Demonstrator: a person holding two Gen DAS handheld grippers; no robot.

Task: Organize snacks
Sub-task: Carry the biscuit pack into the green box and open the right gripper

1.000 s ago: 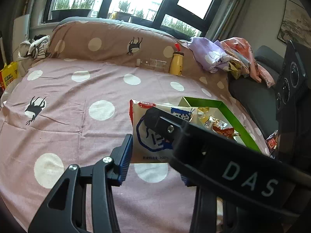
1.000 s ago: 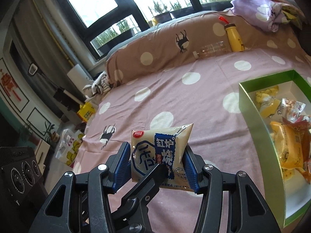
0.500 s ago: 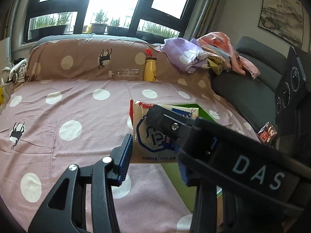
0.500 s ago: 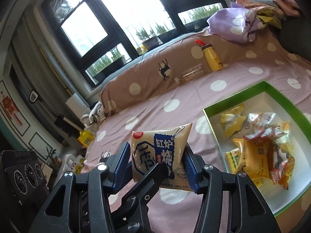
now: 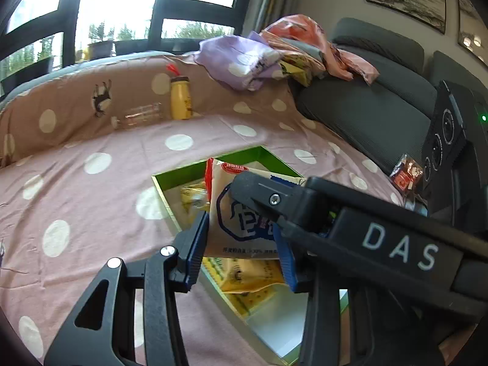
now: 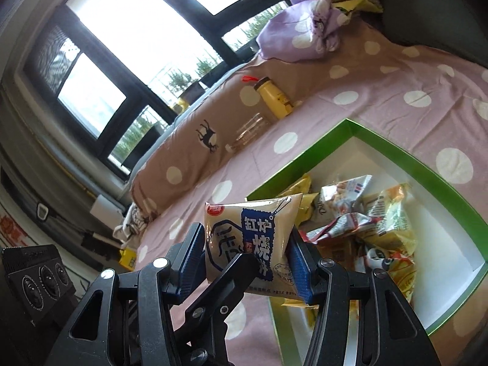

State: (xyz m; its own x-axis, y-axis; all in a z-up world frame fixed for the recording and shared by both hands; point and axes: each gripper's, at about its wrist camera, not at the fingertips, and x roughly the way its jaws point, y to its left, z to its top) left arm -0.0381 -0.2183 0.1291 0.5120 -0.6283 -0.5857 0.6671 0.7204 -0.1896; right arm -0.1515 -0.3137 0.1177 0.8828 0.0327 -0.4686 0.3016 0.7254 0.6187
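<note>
A cream and blue snack packet (image 6: 253, 241) is held between the blue pads of both grippers, which cross each other. My right gripper (image 6: 247, 259) is shut on it; my left gripper (image 5: 241, 244) is shut on the same packet (image 5: 244, 210). The packet hangs above the near left part of a green-rimmed white box (image 6: 305, 158), which also shows in the left wrist view (image 5: 195, 169). The box holds several wrapped snacks (image 6: 366, 222). A yellow packet (image 5: 244, 277) lies in the box under the held one.
The box sits on a pink polka-dot bedspread (image 5: 76, 198). A yellow bottle (image 5: 180, 99) and a clear bottle (image 5: 137, 116) lie against the brown bolster at the back. A red snack wrapper (image 5: 407, 172) lies by the grey sofa (image 5: 366, 106). Clothes (image 5: 253, 61) are piled behind.
Both grippers have carried the packet to the right, from above the bedspread to above the green box. The grip on the packet is unchanged.
</note>
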